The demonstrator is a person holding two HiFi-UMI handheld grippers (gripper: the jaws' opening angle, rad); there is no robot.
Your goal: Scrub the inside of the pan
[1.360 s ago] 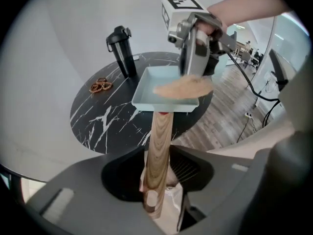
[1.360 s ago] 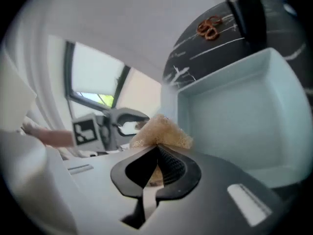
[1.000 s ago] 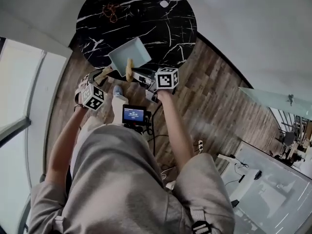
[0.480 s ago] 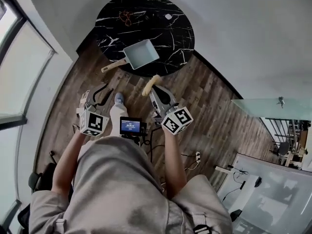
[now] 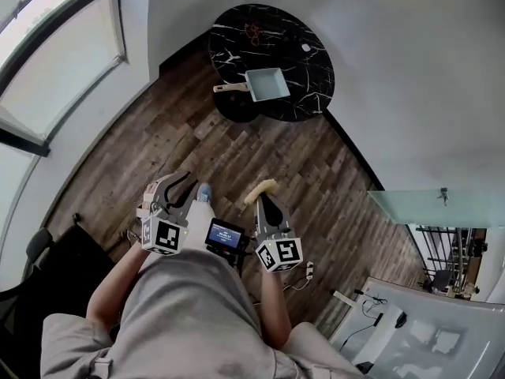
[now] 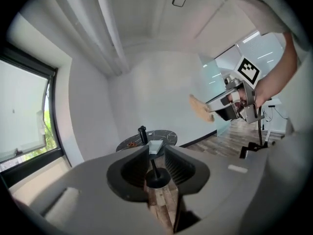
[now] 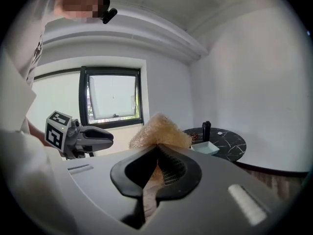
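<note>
The person stands far back from the round black worktop, too far to reach it. Both grippers are held up in front of the person's body, well apart from the worktop and pointing toward it.

The left gripper is on the window side. Its jaws have just been closing, but there is a gap between them and nothing is in it. Only the wood floor and the worktop show through the gap. This gripper is likely kept free so it can hold the pan steady.

The right gripper is just beside it, on the side away from the window. Its jaws are closed tight on a tan scrub pad. The fluffy end sticks out past the tips toward the worktop, so that end can rub the pan while the jaws stay clear.

Between the grippers and the worktop there is only wood floor.

The pan is pale, square and open side up. It sits on the worktop near the edge facing the person. Its light handle points out toward the worktop's window side, where the left gripper could take it. The pan looks empty, and no one is touching it.

A dark bottle stands farther back on the worktop, behind the pan.

I think no scrubbing is going on right now. The person must first walk up to the worktop.
</note>
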